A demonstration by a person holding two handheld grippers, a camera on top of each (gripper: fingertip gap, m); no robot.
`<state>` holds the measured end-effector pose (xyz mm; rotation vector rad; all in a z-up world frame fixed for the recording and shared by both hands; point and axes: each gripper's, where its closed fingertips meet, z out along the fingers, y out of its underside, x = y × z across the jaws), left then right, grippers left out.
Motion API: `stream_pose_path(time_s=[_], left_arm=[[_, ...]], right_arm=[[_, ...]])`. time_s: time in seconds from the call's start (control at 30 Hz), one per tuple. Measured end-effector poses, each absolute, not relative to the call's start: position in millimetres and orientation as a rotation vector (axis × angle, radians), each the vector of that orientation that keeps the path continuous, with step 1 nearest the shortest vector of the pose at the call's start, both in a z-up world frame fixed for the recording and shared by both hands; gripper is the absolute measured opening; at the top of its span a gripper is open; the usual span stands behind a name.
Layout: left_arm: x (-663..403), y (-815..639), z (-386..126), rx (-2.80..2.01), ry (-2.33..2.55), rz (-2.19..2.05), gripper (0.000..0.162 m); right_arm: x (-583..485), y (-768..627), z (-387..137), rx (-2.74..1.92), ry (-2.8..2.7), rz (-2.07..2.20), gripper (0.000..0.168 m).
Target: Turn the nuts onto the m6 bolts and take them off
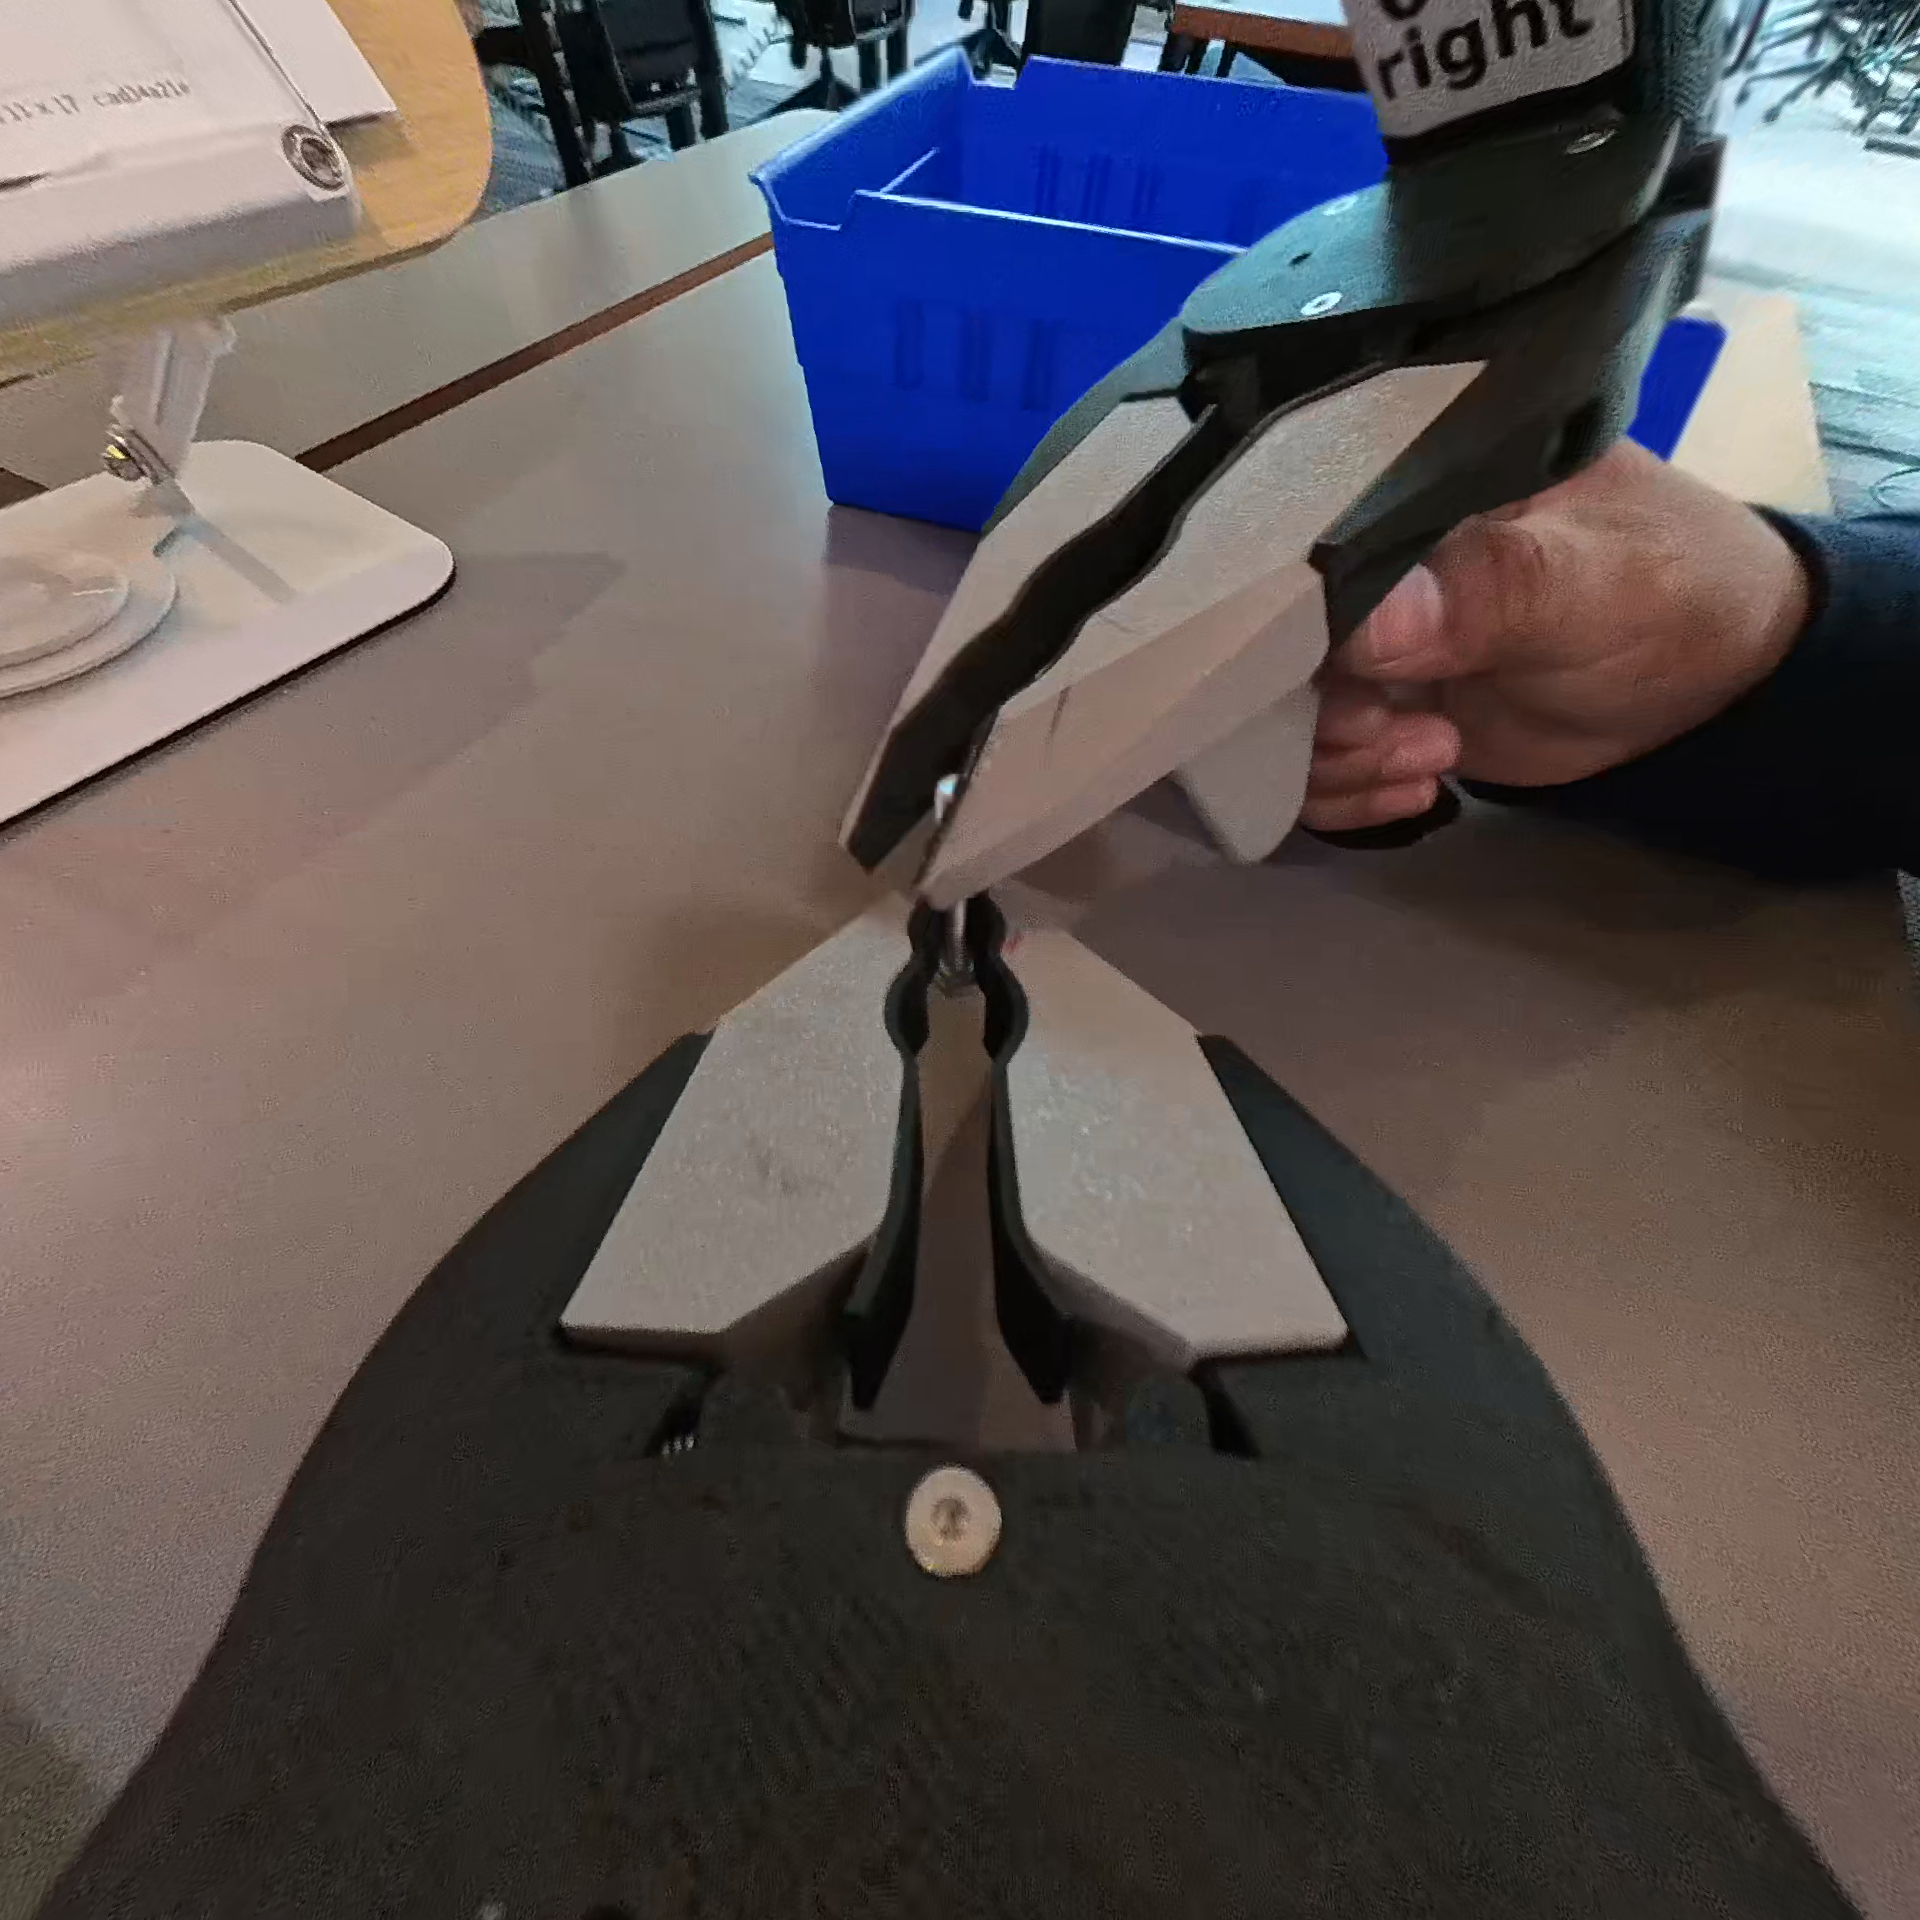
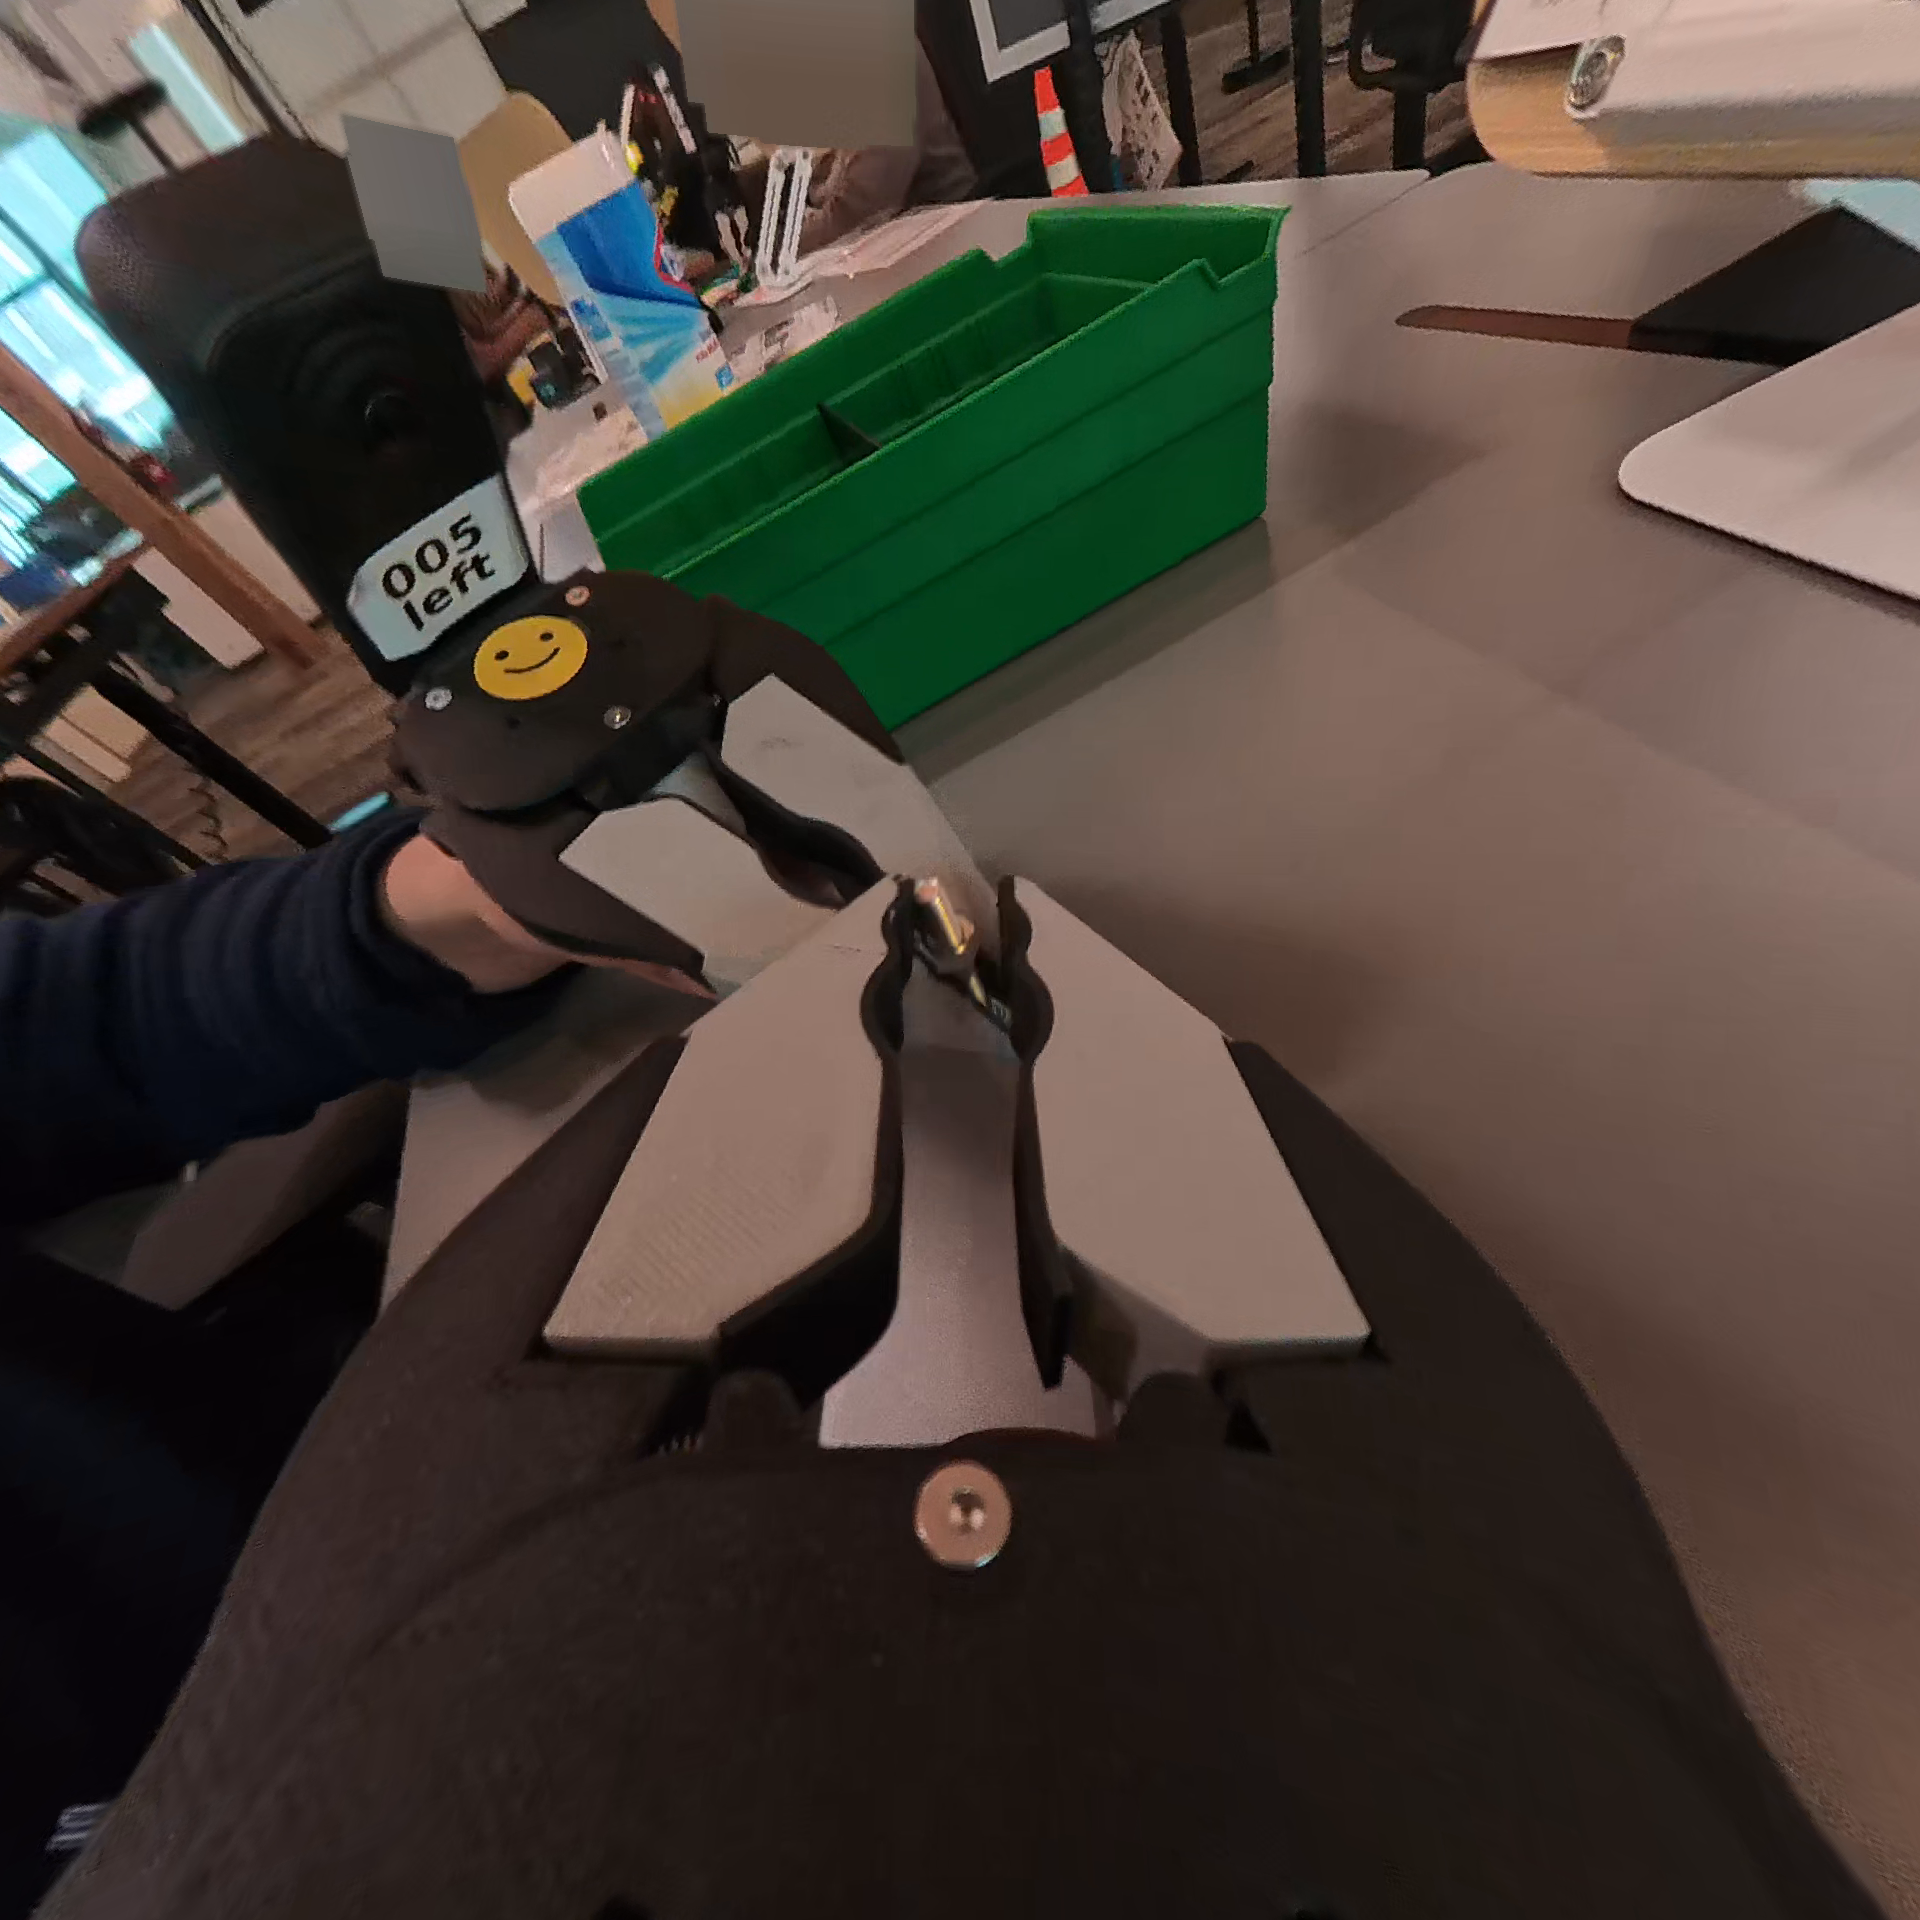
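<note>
My left gripper [image 1: 954,935] points forward over the grey table [image 1: 623,779], shut on a small silver nut [image 1: 951,979] near its tips. My right gripper [image 1: 920,862] comes down from the upper right, tip to tip with the left. It is shut on a silver bolt [image 1: 947,800] whose shaft runs down to the nut. In the right wrist view the bolt [image 2: 951,928] lies slanted between my right gripper's [image 2: 956,904] pads, head up. The left gripper [image 2: 831,878] meets it from the left. The nut is hidden there.
A blue bin [image 1: 1039,312] stands behind the grippers. A green divided bin [image 2: 987,468] sits at the back of the table. A white stand with a flat base [image 1: 208,582] is at the far left. A hand [image 1: 1558,644] holds the right gripper. Left and right tips are no more than a few centimetres apart.
</note>
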<state>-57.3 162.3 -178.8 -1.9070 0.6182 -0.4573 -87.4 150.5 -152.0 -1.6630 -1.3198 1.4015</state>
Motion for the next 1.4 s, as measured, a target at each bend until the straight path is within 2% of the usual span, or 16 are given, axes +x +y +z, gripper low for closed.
stream_pose_path(time_s=[0.03, 0.2, 0.4, 0.5, 0.6, 0.7, 0.77, 0.87, 1.07, 1.17, 1.2, 1.33, 1.4], left_arm=[[-56.4, 162.1, -181.1, -1.916, 0.623, -0.445, 0.003], [-58.3, 165.3, -181.2, -1.913, 0.573, -0.497, 0.004], [-64.0, 166.7, -171.5, -1.877, 0.536, -0.502, 0.028], [-56.9, 161.3, -168.8, -1.863, 0.575, -0.539, 0.039], [-56.7, 160.9, -172.3, -1.872, 0.600, -0.514, 0.039], [-58.7, 161.8, -177.8, -1.903, 0.605, -0.485, 0.037], [-59.0, 161.7, -179.1, -1.911, 0.610, -0.471, 0.036], [-58.0, 161.1, -178.6, -1.910, 0.617, -0.457, 0.034], [-60.3, 162.9, -182.9, -1.921, 0.617, -0.430, 0.031], [-63.7, 164.8, -189.0, -1.946, 0.604, -0.432, 0.031], [-64.3, 165.4, -190.4, -1.955, 0.597, -0.435, 0.031], [-64.2, 165.8, -190.1, -1.958, 0.589, -0.446, 0.031], [-62.5, 165.2, -190.8, -1.961, 0.596, -0.447, 0.031]], right_arm=[[-87.9, 148.1, -153.1, -1.670, -1.328, 1.420, 0.006], [-87.1, 155.8, -155.6, -1.654, -1.344, 1.225, 0.002], [-71.2, 168.7, -143.2, -1.664, -1.232, 1.198, 0.002], [-50.3, 171.4, -120.7, -1.629, -1.171, 1.177, 0.002], [-12.7, 177.7, -81.8, -1.576, -1.098, 1.121, 0.002], [47.2, 210.5, -45.6, -1.563, -0.996, 0.890, 0.002], [90.4, 235.8, -37.5, -1.626, -0.963, 0.765, 0.002], [148.5, 279.9, -60.9, -1.808, -0.927, 0.602, 0.003], [208.9, 336.3, -143.2, -2.079, -0.859, 0.413, 0.003], [217.7, 345.7, -153.0, -2.116, -0.826, 0.361, 0.024], [217.2, 346.7, -144.1, -2.091, -0.814, 0.354, 0.025], [178.4, 320.9, -82.2, -1.920, -0.846, 0.512, 0.032], [142.0, 290.9, -53.9, -1.822, -0.926, 0.631, 0.041]])
